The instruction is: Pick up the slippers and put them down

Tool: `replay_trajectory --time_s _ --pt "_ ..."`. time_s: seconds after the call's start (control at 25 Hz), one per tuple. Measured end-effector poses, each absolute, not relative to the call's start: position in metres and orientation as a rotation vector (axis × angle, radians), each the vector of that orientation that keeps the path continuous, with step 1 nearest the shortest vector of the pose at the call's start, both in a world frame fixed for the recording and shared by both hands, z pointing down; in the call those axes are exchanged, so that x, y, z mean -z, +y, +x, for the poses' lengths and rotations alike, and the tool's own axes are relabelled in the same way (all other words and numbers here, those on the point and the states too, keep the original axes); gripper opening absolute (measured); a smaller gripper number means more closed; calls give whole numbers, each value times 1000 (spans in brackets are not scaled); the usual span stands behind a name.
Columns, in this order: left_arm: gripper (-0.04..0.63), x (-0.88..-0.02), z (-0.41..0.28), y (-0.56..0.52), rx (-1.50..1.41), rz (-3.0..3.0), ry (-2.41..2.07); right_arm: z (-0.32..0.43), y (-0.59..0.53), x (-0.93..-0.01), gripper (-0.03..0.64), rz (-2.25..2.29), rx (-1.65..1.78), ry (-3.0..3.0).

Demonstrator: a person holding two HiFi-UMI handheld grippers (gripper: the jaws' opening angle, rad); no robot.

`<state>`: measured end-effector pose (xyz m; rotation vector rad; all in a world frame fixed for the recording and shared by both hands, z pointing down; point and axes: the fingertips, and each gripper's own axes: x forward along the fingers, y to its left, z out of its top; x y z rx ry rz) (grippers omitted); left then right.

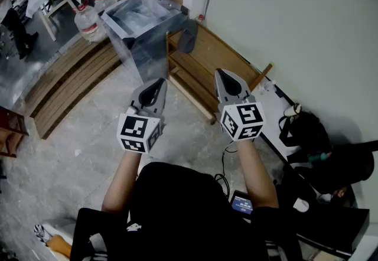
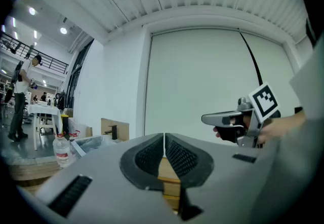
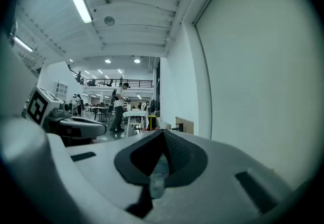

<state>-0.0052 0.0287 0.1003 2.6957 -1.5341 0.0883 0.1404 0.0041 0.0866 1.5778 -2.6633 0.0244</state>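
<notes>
Both grippers are held level in front of the person, side by side above the floor. My left gripper (image 1: 156,87) has its jaws pressed together with nothing between them; its dark ribbed pads (image 2: 152,154) meet along one line. My right gripper (image 1: 228,80) is also shut and empty, and it shows from the side in the left gripper view (image 2: 212,118). Ahead of both stands a low wooden rack (image 1: 204,68) against the wall. A dark grey thing (image 1: 188,38) at the rack's far end may be a slipper; I cannot tell. No other slipper is in view.
A clear box on a stand (image 1: 139,18) and a water bottle (image 1: 88,22) are beyond the rack. Wooden planks (image 1: 65,85) lie on the floor at left. A black bag (image 1: 307,136) sits at right by the white wall (image 1: 295,29). A person (image 3: 120,106) stands far off.
</notes>
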Motion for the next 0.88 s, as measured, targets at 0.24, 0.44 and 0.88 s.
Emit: replay_trajectory --time_s 0.24,0.44,0.88 --pt "11 -104 3 33 -136 2693 -1517 148 8 -89 -9 1595 -31 -2677" --pt "11 -105 3 31 -137 2684 -1530 147 9 -98 -9 1564 -22 -2659" --pt "11 -119 -6 10 -144 2649 -1521 134 -12 -118 -9 1506 -46 -2623"
